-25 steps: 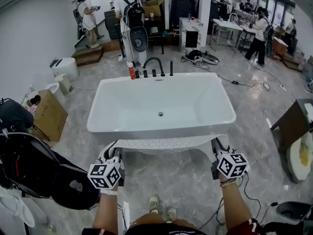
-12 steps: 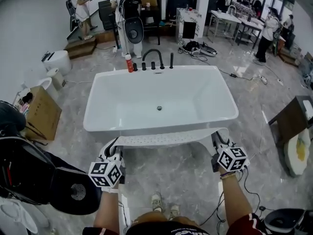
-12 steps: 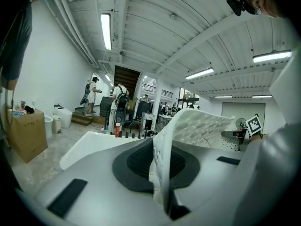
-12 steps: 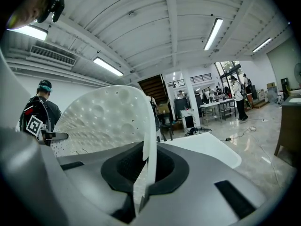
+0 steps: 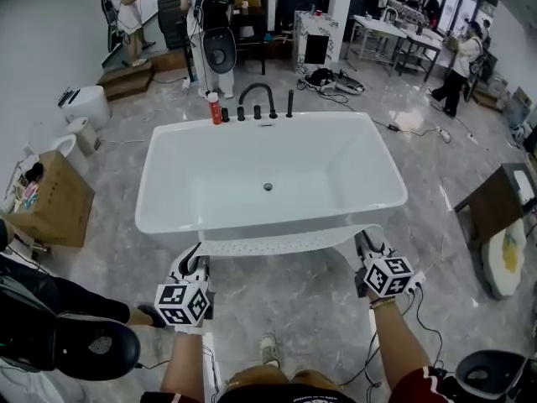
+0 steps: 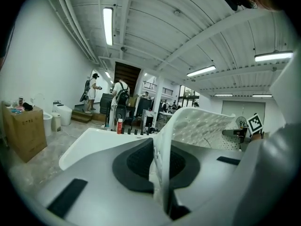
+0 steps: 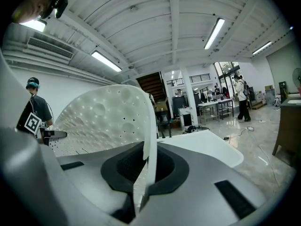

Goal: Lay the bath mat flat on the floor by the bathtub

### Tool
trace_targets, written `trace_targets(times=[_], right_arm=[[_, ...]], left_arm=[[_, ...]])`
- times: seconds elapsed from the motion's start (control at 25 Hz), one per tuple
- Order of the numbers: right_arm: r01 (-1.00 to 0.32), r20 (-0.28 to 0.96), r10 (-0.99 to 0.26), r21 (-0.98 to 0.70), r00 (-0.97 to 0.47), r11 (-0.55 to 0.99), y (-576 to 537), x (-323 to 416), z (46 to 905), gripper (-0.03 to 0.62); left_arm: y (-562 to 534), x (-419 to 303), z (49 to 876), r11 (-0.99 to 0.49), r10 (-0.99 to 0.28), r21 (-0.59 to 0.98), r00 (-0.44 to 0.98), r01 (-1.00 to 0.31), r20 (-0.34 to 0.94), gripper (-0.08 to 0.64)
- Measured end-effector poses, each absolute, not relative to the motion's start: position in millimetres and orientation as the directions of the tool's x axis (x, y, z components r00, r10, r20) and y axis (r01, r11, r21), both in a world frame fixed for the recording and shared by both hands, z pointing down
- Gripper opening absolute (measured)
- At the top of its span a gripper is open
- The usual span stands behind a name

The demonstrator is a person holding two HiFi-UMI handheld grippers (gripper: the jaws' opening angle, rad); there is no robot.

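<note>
The left gripper (image 5: 191, 267) has its jaws pressed together on the left corner of the bath mat (image 5: 281, 243), pinching the thin white edge. The mat stretches to its full width between the two grippers. It runs along the near side of the bathtub (image 5: 268, 175) and, as far as I can judge, is held above the marble floor (image 5: 294, 300) rather than resting on it. The right gripper (image 5: 367, 248) pinches the right corner the same way. So the mat is picked up, spread out and lined up beside the tub. What seems left is lowering it, laying it flat and letting go.
</note>
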State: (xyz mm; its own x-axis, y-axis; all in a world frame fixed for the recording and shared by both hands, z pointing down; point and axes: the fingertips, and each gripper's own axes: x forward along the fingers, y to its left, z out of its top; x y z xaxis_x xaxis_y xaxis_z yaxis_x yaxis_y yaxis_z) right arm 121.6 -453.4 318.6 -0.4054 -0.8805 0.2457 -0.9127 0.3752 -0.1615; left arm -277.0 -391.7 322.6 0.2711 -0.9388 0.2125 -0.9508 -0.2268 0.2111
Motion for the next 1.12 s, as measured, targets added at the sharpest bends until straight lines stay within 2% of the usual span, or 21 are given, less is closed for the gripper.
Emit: trace_targets(times=[0.52,1.12], right_arm=[[-0.892,0.287,-0.845,-0.121,-0.451,0.435,-435.4,125.1,391.4,0.034],[-0.881,0.291,-0.832,-0.128,-0.472,0.455,-401.7,154.2,554.1,0.034]], left_arm=[[-378.7,-275.3,381.3,-0.220,-0.943,0.151,0.250,-0.964,0.221,0.023],[-351.4,-245.8,523.5,-0.211,-0.952,0.121,0.232,-0.970,0.202,0.023]])
